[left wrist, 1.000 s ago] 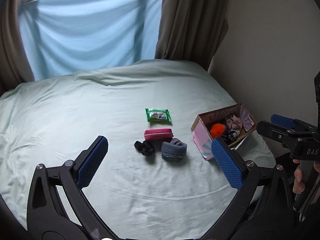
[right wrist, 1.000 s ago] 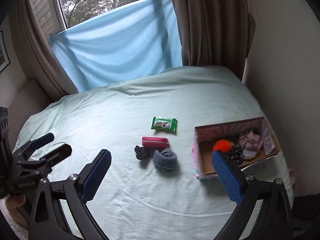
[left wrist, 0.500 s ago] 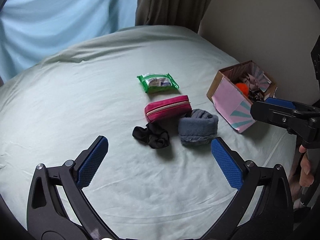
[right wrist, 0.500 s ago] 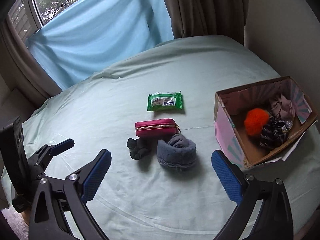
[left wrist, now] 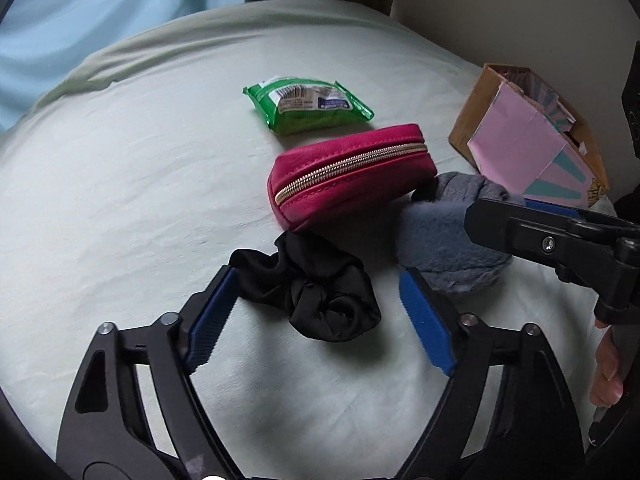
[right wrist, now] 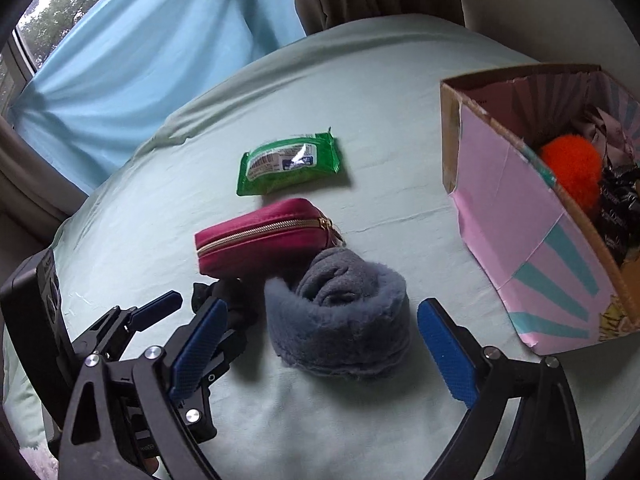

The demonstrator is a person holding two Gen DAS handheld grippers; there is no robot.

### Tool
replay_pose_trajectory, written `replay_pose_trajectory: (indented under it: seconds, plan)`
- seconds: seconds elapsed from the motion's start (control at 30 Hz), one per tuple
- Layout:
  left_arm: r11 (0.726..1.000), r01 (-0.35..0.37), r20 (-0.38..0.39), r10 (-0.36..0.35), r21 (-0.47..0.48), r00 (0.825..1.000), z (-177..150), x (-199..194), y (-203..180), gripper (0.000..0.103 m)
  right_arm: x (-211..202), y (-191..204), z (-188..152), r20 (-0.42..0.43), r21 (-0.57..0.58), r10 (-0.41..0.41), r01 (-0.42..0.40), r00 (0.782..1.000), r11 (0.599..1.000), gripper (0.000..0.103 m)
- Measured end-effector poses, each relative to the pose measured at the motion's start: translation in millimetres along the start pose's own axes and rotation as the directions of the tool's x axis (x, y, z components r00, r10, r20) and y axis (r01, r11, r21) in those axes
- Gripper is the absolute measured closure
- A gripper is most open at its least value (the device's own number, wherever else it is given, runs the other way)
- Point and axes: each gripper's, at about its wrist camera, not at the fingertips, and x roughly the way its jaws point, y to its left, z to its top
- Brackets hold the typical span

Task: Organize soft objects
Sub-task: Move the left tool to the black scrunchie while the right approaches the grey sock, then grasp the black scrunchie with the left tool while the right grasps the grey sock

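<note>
A black scrunchie (left wrist: pixel 316 288) lies on the pale green bed sheet (left wrist: pixel 120 200), between the open jaws of my left gripper (left wrist: pixel 320 320). A rolled grey fleece cloth (right wrist: pixel 340 316) lies beside it, between the open jaws of my right gripper (right wrist: pixel 324 344). The right gripper also shows in the left wrist view (left wrist: pixel 560 232), over the grey cloth (left wrist: pixel 444 248). A pink zip pouch (left wrist: pixel 352 172) and a green wipes pack (left wrist: pixel 308 104) lie just beyond. Both grippers are empty.
A pink cardboard box (right wrist: pixel 532 216) stands at the right, holding an orange pom-pom (right wrist: pixel 572 168) and other soft items. A wall lies behind it. Curtains and a blue sheet hang at the bed's far end.
Both grippers have come down and forward close to the items. The left now straddles the scrunchie and the right straddles the grey cloth. Nothing has been grasped.
</note>
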Motion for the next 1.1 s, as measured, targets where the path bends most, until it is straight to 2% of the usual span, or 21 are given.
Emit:
replay_pose_trajectory:
  seconds: [0.1, 0.23, 0.33, 0.4, 0.47, 0.6, 0.7, 0.93, 1.1]
  plan:
    - [1.0, 0.003, -0.007, -0.003, -0.014, 1.0, 0.6, 10.2, 3.0, 0.029, 14.4, -2.5, -3.9, -0.022, 0.008, 0.002, -0.002, 1.0, 1.0, 0.014]
    - [1.0, 0.004, -0.024, -0.004, -0.02, 1.0, 3.5, 19.3, 4.3, 0.03, 25.1, -4.6, -5.1, -0.026, 0.019, -0.015, 0.015, 1.0, 1.0, 0.015]
    - [1.0, -0.026, -0.036, 0.026, -0.007, 0.999, 5.4, 26.4, 2.8, 0.042, 29.8, -7.0, -3.1, -0.021, 0.028, -0.03, 0.031, 0.999, 0.999, 0.019]
    - [0.999, -0.04, -0.036, 0.039, -0.005, 0.999, 7.8, 28.5, 3.6, 0.059, 34.6, -8.8, -2.8, -0.027, 0.029, -0.048, 0.048, 0.999, 0.998, 0.028]
    - [0.999, -0.048, -0.039, 0.048, -0.013, 0.998, 9.6, 28.7, 6.9, 0.07, 36.1, -10.7, -3.1, -0.025, 0.033, -0.054, 0.055, 0.998, 0.998, 0.033]
    - [0.998, -0.065, -0.056, 0.064, -0.024, 0.996, 11.1, 26.5, 12.0, 0.081, 37.5, -9.4, -4.4, -0.037, 0.022, -0.066, 0.066, 0.997, 0.998, 0.049]
    - [0.998, -0.059, -0.065, 0.056, -0.039, 0.996, 14.5, 21.1, 14.3, 0.083, 31.5, -7.3, -3.1, -0.053, 0.017, -0.064, 0.065, 0.997, 0.998, 0.058]
    - [0.998, -0.052, -0.051, 0.049, -0.045, 0.997, 17.7, -15.0, 3.6, 0.083, 5.2, 0.6, 2.4, -0.054, 0.008, -0.064, 0.065, 0.997, 0.998, 0.06]
    - [0.995, -0.067, -0.033, 0.065, -0.072, 0.997, 23.8, -61.2, -9.4, 0.083, -30.5, 9.6, 10.0, -0.038, -0.009, -0.051, 0.05, 0.998, 0.999, 0.06]
